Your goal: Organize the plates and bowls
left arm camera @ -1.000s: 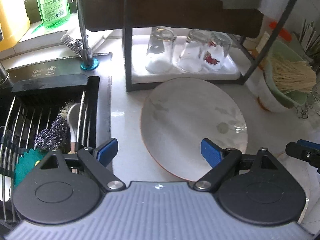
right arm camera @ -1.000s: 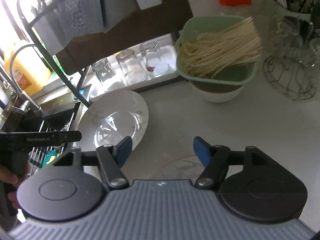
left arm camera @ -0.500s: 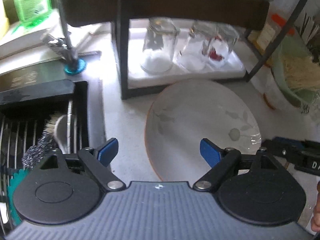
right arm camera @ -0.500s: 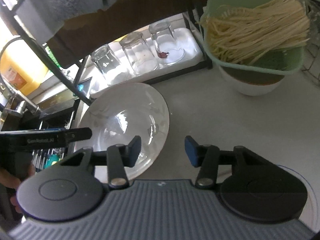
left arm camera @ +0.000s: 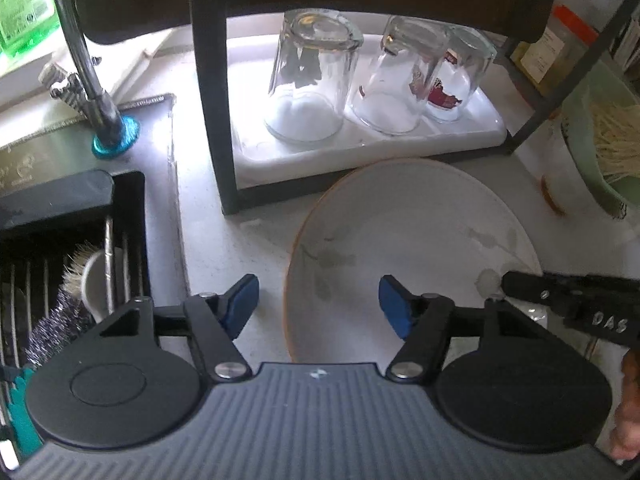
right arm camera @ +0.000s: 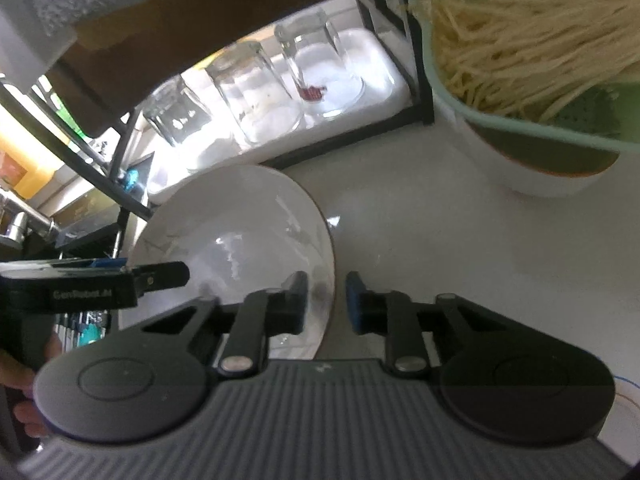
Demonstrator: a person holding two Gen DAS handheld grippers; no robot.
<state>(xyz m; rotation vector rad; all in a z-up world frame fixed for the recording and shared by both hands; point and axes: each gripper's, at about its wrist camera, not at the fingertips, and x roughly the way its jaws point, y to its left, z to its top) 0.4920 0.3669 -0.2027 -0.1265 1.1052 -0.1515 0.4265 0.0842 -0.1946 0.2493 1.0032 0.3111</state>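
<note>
A white plate (left arm camera: 408, 240) with a thin orange rim and faint leaf print lies on the pale counter in front of the black rack. My left gripper (left arm camera: 316, 304) hangs over the plate's left rim, which runs between its blue pads. Its jaws are closing and neither pad touches the plate. In the right wrist view the plate (right arm camera: 240, 232) shows its right rim between the pads of my right gripper (right arm camera: 326, 302). These jaws are closing too, with a narrow gap left at the rim. The right gripper's fingertip (left arm camera: 520, 282) reaches over the plate's right edge.
Three upturned glasses (left arm camera: 312, 76) stand on a white tray (left arm camera: 472, 136) under the black rack (left arm camera: 208, 100). A green colander of noodles (right arm camera: 520, 48) sits on a white bowl (right arm camera: 540, 184) at the right. A sink basket (left arm camera: 60, 264) with a brush and steel wool and a faucet (left arm camera: 88, 80) are at the left.
Both grippers came down and closer to the plate. The right jaws narrowed a lot and now straddle the plate's right rim. The left jaws narrowed somewhat.
</note>
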